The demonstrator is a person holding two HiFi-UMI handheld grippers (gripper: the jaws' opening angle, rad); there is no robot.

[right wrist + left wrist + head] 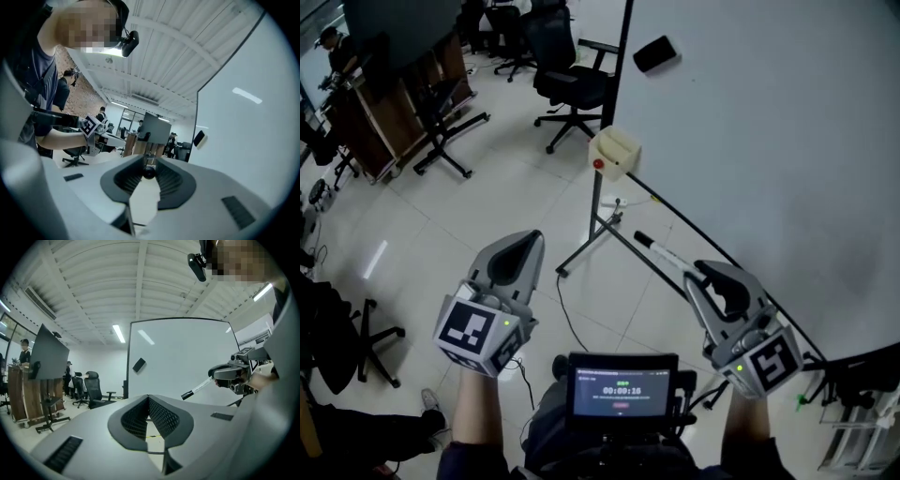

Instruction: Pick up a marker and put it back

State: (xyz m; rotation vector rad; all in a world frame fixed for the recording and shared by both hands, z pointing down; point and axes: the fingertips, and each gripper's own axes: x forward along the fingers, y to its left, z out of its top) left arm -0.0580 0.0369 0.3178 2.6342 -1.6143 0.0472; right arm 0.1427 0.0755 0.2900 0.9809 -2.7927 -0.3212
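Observation:
A white marker (667,255) with a black cap sticks out from my right gripper (705,273), which is shut on its rear end. The capped tip points up-left, close to the whiteboard (769,141) and its lower edge. In the right gripper view the marker (148,172) shows end-on as a dark round shape between the pads. My left gripper (525,240) hangs over the floor left of the board, jaws together with nothing in them. From the left gripper view, the marker (199,387) and the right gripper (215,375) appear in front of the board.
A black eraser (654,53) sticks to the board. A cream box (614,152) with a red button sits at the board's lower corner, above the stand legs (600,234). Office chairs (567,80) and desks stand at the back left. A cable (572,323) runs across the tile floor.

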